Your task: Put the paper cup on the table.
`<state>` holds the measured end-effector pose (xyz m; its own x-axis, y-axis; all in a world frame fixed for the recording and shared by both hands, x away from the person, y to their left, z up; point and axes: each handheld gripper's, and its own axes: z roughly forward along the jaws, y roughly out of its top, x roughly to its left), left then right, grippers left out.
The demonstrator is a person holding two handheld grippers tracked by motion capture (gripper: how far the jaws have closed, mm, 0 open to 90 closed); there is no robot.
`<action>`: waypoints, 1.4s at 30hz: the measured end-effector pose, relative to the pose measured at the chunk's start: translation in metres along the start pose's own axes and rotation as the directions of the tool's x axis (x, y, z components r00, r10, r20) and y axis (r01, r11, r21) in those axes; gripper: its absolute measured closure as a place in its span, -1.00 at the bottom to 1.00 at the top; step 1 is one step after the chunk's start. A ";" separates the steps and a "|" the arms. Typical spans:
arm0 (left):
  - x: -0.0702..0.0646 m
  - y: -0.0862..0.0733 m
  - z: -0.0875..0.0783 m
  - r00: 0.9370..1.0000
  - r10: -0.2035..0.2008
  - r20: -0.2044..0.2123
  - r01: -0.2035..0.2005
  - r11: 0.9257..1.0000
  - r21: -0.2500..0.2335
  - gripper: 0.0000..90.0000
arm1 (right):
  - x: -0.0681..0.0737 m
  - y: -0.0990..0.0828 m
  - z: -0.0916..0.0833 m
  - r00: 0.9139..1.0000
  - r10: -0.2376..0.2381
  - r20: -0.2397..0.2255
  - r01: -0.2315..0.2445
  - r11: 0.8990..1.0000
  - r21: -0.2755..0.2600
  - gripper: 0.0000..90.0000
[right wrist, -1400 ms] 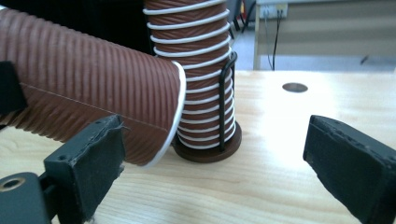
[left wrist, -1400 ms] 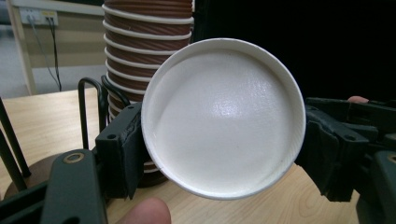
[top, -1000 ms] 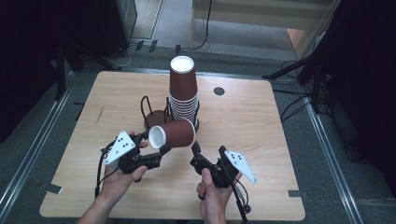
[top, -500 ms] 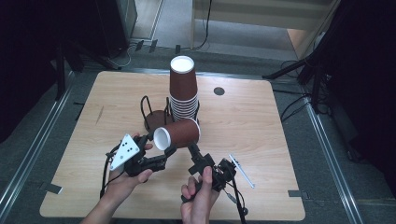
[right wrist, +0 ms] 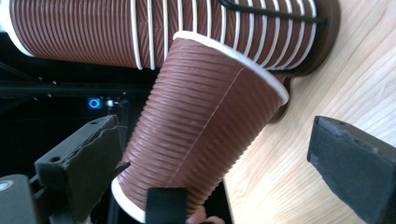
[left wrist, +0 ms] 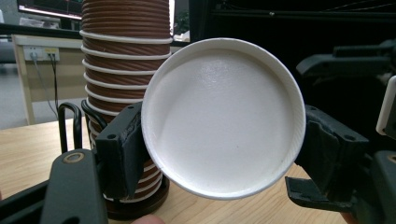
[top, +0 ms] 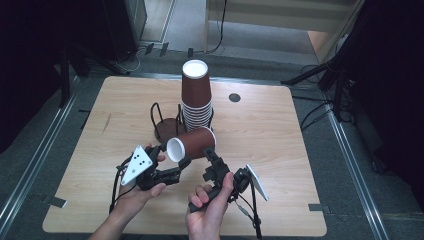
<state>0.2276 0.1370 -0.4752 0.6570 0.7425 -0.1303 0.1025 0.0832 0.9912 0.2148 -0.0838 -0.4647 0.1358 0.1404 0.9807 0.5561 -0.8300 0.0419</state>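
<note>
The wooden table (top: 280, 150) spreads across the high view, pale and bare along its right side. Towards its far middle a tall stack of brown ribbed cups (top: 196, 97) stands upright in a dark wire holder (top: 167, 127), its white inside showing at the top; the left gripper view catches the same stack just behind the held cup, white rims banding its side.

Nearer, in front of that stack, one single brown paper cup (top: 191, 146) lies on its side in the air above the table, its white mouth turned to the near left and its base pointing right towards the stack. The left gripper (top: 172, 165) has it: the two black jaws are clamped on the cup's rim, one on each side, and the left gripper view looks straight into the white interior (left wrist: 224, 116).

The right gripper (top: 212, 162) sits just right of the cup's body, held low in the person's right hand (top: 210, 207). In the right gripper view its jaws stand apart with the ribbed brown wall (right wrist: 205, 126) between them, the left pad close to the cup's side, the right pad well clear over the table; whether the near pad touches I cannot tell.
</note>
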 end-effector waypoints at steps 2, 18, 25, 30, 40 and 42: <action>-0.001 0.000 0.000 1.000 0.004 0.002 -0.004 1.000 -0.004 -0.45 | -0.001 0.002 0.002 0.998 0.055 -0.002 -0.055 0.998 0.022 -0.97; -0.006 -0.004 0.003 0.999 0.023 0.026 -0.023 1.000 -0.002 -0.45 | -0.012 0.021 0.021 0.959 0.278 -0.048 -0.272 0.957 0.097 -1.00; -0.008 -0.005 0.003 0.999 0.036 0.035 -0.036 0.999 -0.006 -0.45 | -0.012 0.022 0.029 0.951 0.304 -0.048 -0.298 0.949 0.103 -1.00; -0.008 -0.005 0.002 0.998 0.046 0.042 -0.045 0.999 -0.011 -0.45 | -0.014 0.024 0.034 0.947 0.318 -0.045 -0.312 0.943 0.112 -1.00; -0.011 -0.006 0.003 0.996 0.068 0.050 -0.068 0.998 -0.007 -0.45 | -0.019 0.025 0.045 0.936 0.351 -0.027 -0.343 0.927 0.153 -0.95; -0.010 -0.006 0.003 0.996 0.074 0.046 -0.074 0.997 0.000 -0.45 | -0.020 0.025 0.046 0.936 0.351 -0.021 -0.344 0.926 0.156 -0.88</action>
<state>0.2224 0.1272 -0.4799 0.6965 0.7153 -0.0575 0.0537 0.0280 0.9982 0.2637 -0.0827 -0.4918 0.3055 -0.1709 0.9367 0.5962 -0.7327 -0.3281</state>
